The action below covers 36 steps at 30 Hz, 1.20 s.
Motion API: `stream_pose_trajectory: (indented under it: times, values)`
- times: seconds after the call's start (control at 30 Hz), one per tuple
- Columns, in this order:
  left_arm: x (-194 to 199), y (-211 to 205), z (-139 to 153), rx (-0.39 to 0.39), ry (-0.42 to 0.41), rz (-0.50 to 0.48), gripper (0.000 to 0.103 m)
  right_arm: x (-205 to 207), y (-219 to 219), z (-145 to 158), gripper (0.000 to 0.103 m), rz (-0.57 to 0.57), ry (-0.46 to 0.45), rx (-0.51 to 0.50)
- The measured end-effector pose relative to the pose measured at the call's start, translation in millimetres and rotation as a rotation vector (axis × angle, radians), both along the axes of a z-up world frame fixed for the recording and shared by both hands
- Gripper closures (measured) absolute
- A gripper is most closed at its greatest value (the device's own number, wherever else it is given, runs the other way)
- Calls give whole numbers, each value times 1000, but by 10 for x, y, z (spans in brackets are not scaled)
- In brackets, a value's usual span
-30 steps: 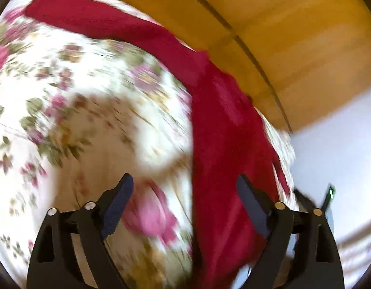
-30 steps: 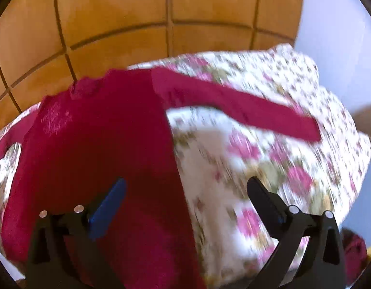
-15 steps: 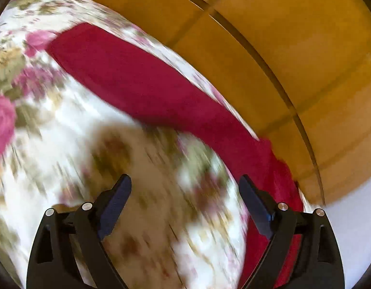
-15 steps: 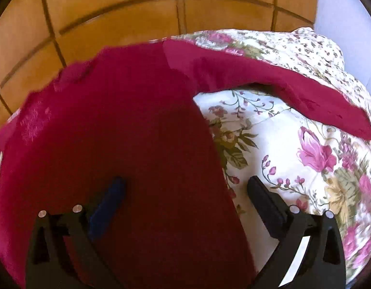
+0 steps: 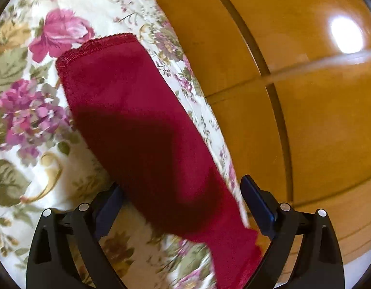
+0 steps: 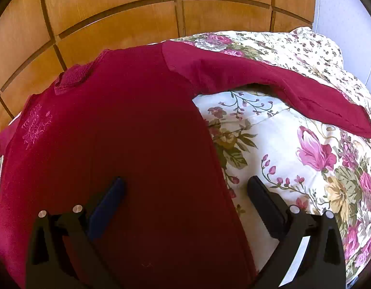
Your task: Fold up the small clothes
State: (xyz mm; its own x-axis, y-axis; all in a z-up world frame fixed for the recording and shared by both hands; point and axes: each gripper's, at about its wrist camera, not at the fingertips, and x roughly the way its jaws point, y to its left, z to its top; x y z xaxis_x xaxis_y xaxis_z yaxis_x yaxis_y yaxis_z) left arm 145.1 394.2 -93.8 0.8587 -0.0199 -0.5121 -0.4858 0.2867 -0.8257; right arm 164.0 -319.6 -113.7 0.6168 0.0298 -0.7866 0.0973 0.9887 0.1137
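A dark red long-sleeved shirt point(image 6: 113, 132) lies flat on a floral quilt point(image 6: 293, 173), collar point(image 6: 74, 77) toward the wooden panels. One sleeve point(image 6: 281, 89) stretches off to the right. My right gripper point(image 6: 185, 200) is open and straddles the shirt's right side edge, one finger over the red cloth and the other over the quilt. In the left wrist view another red sleeve point(image 5: 137, 120) runs along the quilt's edge, its cuff point(image 5: 96, 45) at the far end. My left gripper point(image 5: 183, 204) has that sleeve between its jaws. The jaws are closing, and the pads stand clear of the cloth.
Orange-brown wooden panelling point(image 5: 305, 120) stands just past the quilt's edge point(image 5: 209, 110), close to the left gripper. The same panelling point(image 6: 113, 12) fills the top of the right wrist view, with a white wall point(image 6: 342, 12) at the right.
My left gripper has swung along the sleeve toward its cuff and rolled; the sleeve now lies between its jaws. The right gripper dropped closer to the shirt, then held still.
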Motion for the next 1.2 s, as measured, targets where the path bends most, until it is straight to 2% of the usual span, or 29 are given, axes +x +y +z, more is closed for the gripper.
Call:
stream_pose_trajectory:
  times: [0.03, 0.07, 0.13, 0.2, 0.23, 0.27, 0.4, 0.5, 0.6, 0.8, 0.93, 1.03, 1.2]
  values:
    - [29, 32, -2, -20, -3, 6, 24, 1, 1, 0, 2, 0, 0, 0]
    - [69, 49, -2, -30, 4, 3, 36, 1, 0, 0, 2, 0, 0, -1]
    - [162, 125, -14, -38, 17, -8, 51, 3, -3, 2, 2, 0, 0, -1]
    - [235, 160, 2, -13, 68, -22, 81, 0, 13, 1, 2, -1, 0, -1]
    - [255, 166, 12, 2, 91, -30, 91, 0, 12, 2, 2, -1, 0, -1]
    - [273, 181, 28, 22, 110, -39, 95, -1, 11, 1, 2, -1, 0, -1]
    - [302, 278, 316, 156, 100, -49, 96, -1, 8, 4, 2, -1, 0, -1]
    - [265, 414, 495, 209, 80, -26, 96, 0, 5, 3, 2, 0, 0, -2]
    - [283, 488, 529, 240, 101, -19, 96, -1, 10, 3, 2, 0, 0, -2]
    - [409, 374, 284, 225, 148, -72, 96, -6, -11, 1, 2, 0, -1, 1]
    - [297, 315, 233, 221, 150, -71, 96, -3, -4, 0, 2, 0, -1, 0]
    - [254, 275, 356, 243, 127, -65, 96, -4, -6, 0, 2, 0, -1, 0]
    - [325, -23, 743, 356, 87, -95, 96, -11, -14, 2, 2, -1, -3, 2]
